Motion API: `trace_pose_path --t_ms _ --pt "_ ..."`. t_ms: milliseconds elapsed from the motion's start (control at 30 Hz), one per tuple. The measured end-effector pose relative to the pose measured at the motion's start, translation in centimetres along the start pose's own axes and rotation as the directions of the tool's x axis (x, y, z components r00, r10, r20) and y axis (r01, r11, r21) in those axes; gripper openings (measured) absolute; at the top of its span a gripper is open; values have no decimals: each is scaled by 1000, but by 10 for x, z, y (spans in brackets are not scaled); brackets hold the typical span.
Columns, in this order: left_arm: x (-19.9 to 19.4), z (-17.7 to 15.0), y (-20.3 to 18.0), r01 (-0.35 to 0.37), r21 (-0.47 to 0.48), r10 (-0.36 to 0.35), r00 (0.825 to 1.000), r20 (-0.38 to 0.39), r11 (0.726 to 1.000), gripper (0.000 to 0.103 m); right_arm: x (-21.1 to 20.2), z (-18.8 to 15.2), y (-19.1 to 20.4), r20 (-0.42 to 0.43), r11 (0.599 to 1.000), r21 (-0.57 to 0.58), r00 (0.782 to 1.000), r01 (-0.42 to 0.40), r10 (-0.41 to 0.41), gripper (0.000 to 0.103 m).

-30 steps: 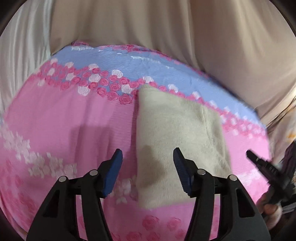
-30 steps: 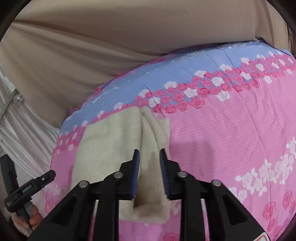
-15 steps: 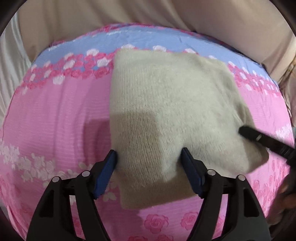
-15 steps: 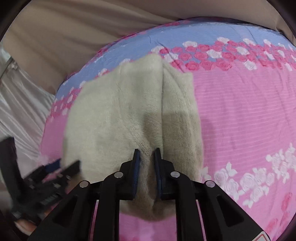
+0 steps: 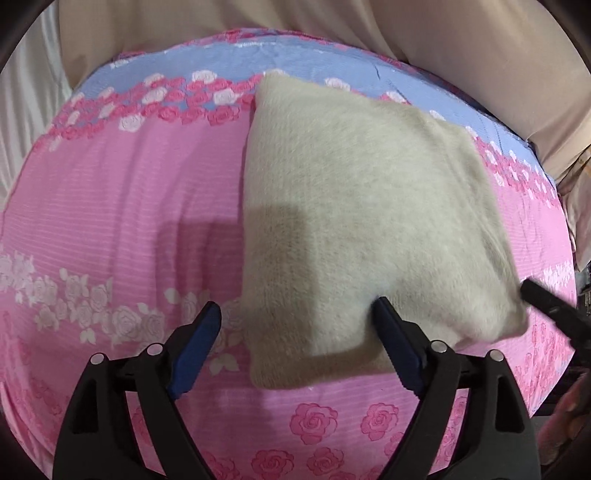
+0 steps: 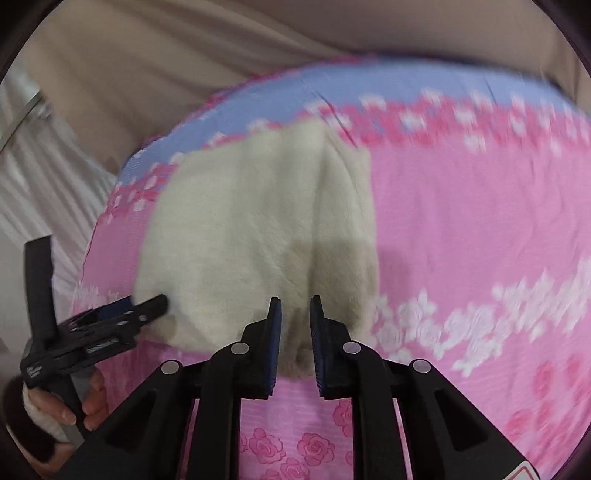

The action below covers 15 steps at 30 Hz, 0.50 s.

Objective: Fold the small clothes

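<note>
A beige fluffy knit garment (image 5: 362,206) lies folded on the pink rose-print bedsheet (image 5: 122,206). My left gripper (image 5: 295,325) hovers over its near left corner. The jaws are opening wide: the left pad is over the sheet, the right pad at the cloth's near edge, neither pressing. In the right wrist view my right gripper (image 6: 295,321) is shut on a raised fold at the garment's (image 6: 240,221) near edge, and a ridge runs away from the pads. Each gripper shows in the other's view: the right gripper (image 5: 539,295) at the garment's right corner, the left gripper (image 6: 151,306) at its left.
The sheet has a blue band (image 5: 280,59) with roses along its far edge. Beige fabric (image 5: 369,26) hangs behind it, and white fabric (image 6: 37,177) is on the left. A hand (image 6: 62,406) holds the left gripper's handle. The bed's edge curves off at the right (image 5: 565,258).
Both grippers have come down closer to the garment, which now lies flatter on the sheet. The left jaws have spread wider. The right jaws stay pinched on the fold.
</note>
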State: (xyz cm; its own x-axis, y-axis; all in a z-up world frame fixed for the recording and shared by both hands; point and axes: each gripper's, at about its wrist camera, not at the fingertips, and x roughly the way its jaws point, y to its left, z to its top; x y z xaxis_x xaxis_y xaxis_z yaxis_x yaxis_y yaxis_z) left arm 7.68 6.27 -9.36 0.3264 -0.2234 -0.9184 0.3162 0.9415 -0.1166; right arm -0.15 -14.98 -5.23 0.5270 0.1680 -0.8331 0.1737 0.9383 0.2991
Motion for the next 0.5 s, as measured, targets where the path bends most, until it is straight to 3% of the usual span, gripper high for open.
trace_pose_path --t_ms 67,133,200,267,333,400,500 --pt "-5 -1 -4 -16 0 16 1000 7 1000 81 14 -2 9 -38 998 -62 999 11 -13 14" --pt "-14 -5 -10 -16 0 16 1000 17 1000 81 47 -13 0 -109 990 -105 989 90 -102 14" --pt "-25 -10 -19 -20 0 20 999 36 1000 81 49 -21 -17 -113 999 -13 993 39 -41 14" --pt "-38 -11 -27 -37 7 36 997 70 999 81 24 -17 -18 -57 999 27 998 24 -22 24" --pt "-49 -10 -31 -49 2 48 992 118 999 86 2 -13 -12 18 999 -3 999 46 -46 55" --pt "-61 -11 -37 -51 -16 53 984 171 999 94 -19 -15 -7 101 995 -22 991 92 -90 78" --pt "-79 -14 -47 -68 -41 76 969 234 997 96 -38 -29 -3 210 976 -29 956 214 -203 87"
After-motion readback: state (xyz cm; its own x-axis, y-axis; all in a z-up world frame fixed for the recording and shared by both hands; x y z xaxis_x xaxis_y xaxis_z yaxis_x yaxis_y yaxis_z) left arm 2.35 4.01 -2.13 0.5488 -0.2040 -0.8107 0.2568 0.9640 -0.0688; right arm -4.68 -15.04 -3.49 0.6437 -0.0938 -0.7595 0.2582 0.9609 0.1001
